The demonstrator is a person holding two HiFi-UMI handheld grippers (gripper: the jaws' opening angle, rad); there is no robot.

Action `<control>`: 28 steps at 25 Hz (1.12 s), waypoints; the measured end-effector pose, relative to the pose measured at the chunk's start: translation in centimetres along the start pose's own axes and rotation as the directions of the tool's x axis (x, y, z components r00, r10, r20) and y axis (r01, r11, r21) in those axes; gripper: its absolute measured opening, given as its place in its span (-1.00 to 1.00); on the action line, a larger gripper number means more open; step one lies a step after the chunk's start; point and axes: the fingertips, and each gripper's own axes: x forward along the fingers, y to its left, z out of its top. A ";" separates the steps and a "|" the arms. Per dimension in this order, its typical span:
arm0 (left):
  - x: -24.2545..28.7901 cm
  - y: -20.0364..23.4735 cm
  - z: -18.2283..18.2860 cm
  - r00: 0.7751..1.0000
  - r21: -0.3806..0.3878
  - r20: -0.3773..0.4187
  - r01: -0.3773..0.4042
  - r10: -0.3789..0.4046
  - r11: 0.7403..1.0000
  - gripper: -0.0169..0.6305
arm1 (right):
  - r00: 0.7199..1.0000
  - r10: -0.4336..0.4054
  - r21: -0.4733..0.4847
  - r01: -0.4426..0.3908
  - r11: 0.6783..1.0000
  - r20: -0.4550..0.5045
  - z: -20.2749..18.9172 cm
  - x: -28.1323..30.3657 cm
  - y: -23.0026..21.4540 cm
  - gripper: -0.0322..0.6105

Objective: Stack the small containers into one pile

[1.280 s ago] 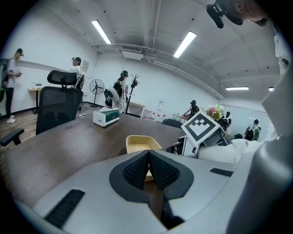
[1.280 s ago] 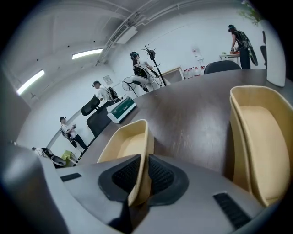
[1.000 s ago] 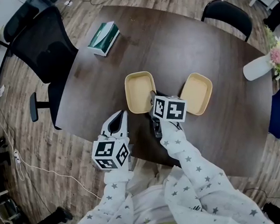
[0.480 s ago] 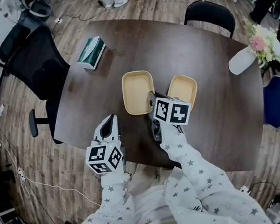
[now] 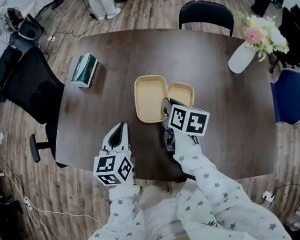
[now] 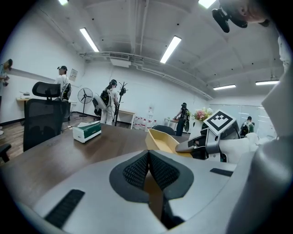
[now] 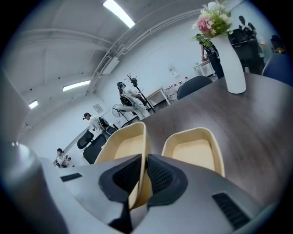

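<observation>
Two pale yellow containers are on the dark table (image 5: 102,116). My right gripper (image 5: 165,107) is shut on the right-hand wall of the bigger-looking container (image 5: 150,98) (image 7: 120,147), holding it tilted. Its jaws have just been closing, with that wall between the pads. The second container (image 5: 183,93) (image 7: 198,151) lies just to the right, its left edge tucked under the held one. My left gripper (image 5: 121,128) (image 6: 149,153) hangs over the table's near edge, shut, with nothing between its pads. The left gripper view also catches the held container (image 6: 161,140).
A green and white tissue box (image 5: 83,70) (image 6: 87,130) lies at the far left. A white vase of flowers (image 5: 241,55) (image 7: 231,64) stands far right. Black chairs (image 5: 28,86) (image 5: 204,14) and a blue chair (image 5: 290,98) ring the table. People stand in the background.
The gap between the two containers has closed: the held one now overlaps the other's left edge. My right gripper has come up and across with it. My left gripper has shifted slightly.
</observation>
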 end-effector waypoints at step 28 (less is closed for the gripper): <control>3.8 -5.5 -1.0 0.991 0.033 -0.059 0.125 -0.123 0.992 -0.87 | 0.978 -0.204 0.163 0.194 0.967 0.045 -0.2 -3.7 -10.0 -0.75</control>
